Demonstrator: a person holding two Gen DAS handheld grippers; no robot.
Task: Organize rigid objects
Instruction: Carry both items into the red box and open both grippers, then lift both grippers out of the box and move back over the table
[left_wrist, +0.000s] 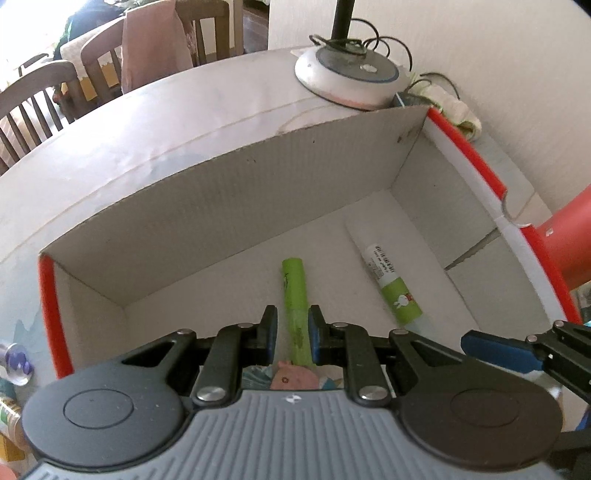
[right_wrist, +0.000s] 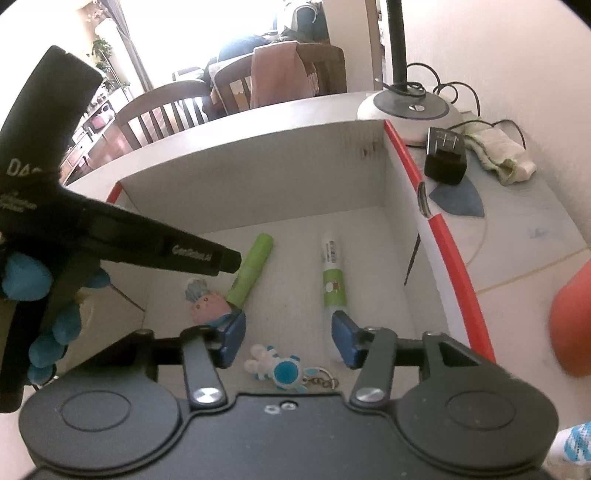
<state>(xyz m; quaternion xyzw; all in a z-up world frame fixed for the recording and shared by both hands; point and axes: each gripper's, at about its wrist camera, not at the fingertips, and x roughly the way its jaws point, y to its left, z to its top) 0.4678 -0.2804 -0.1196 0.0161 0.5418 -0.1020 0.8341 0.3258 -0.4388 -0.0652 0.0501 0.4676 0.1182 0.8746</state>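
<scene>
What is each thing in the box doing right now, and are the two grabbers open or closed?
Box: open on top, upright.
Green marker: lying flat on the box floor.
White and green tube: lying flat, apart from the marker.
Pink figure: lying at the marker's near end.
Blue and white keychain: lying loose on the floor.
Left hand-held gripper: shut, holding nothing.
Right hand-held gripper: open above the keychain.

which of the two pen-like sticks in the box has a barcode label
The white-and-green stick, nearer the red-edged wall of the box; the all-green stick has no barcode.
</scene>
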